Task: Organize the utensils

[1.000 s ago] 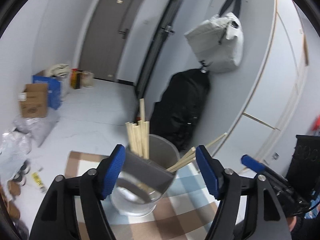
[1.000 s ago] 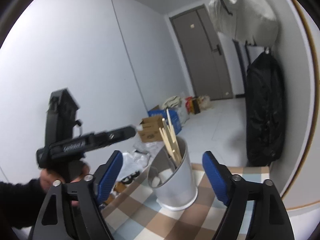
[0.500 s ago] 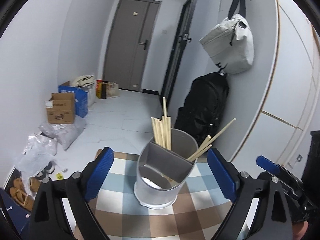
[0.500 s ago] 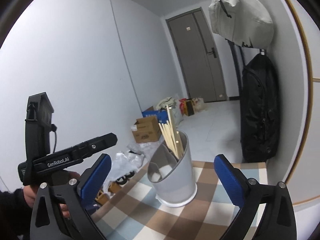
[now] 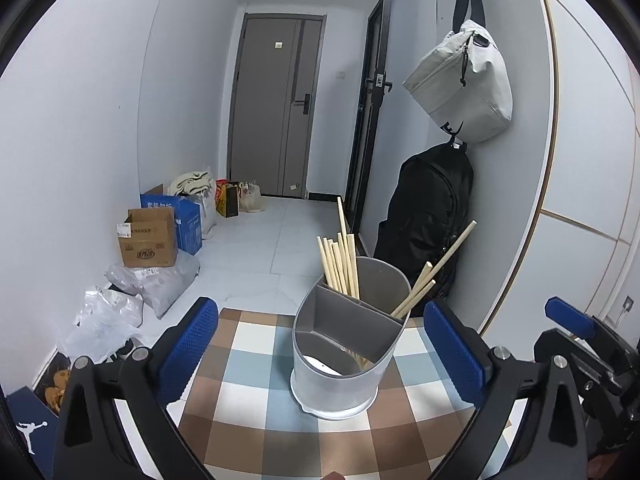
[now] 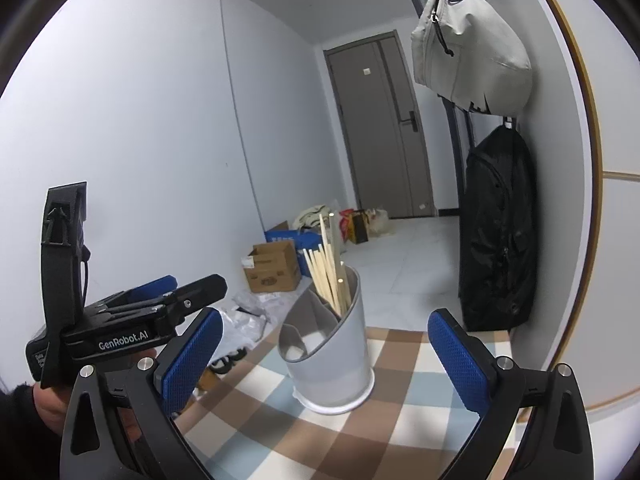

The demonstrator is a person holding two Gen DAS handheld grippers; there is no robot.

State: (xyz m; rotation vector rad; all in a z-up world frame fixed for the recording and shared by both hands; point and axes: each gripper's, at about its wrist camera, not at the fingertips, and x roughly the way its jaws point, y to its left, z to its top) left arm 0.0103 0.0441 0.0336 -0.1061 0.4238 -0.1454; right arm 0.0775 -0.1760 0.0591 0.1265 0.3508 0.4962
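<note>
A grey divided utensil holder [image 5: 336, 380] [image 6: 332, 368] stands upright on the checked tablecloth [image 5: 248, 400] [image 6: 400, 420]. Several wooden chopsticks [image 5: 340, 264] [image 6: 326, 276] stand in its rear compartment, and a few more [image 5: 432, 280] lean out to the right. Something white [image 5: 320, 366] lies low in the front compartment. My left gripper [image 5: 318, 312] faces the holder from a short way back. Its jaws are opening and nothing is between them. My right gripper [image 6: 326, 316] is open and empty, also short of the holder. The left gripper's body [image 6: 120, 332] shows beside it, held by a hand.
A black backpack [image 5: 428, 224] and a light grey bag [image 5: 460, 88] hang on the right wall beside the table. On the floor at the left lie cardboard boxes [image 5: 148, 240], plastic bags [image 5: 104, 320] and shoes. A grey door [image 5: 276, 120] closes the hallway.
Both grippers have drawn back from the holder and their jaws have spread wider. The left jaws stood close on either side of the holder a second ago; it now stands free ahead of them.
</note>
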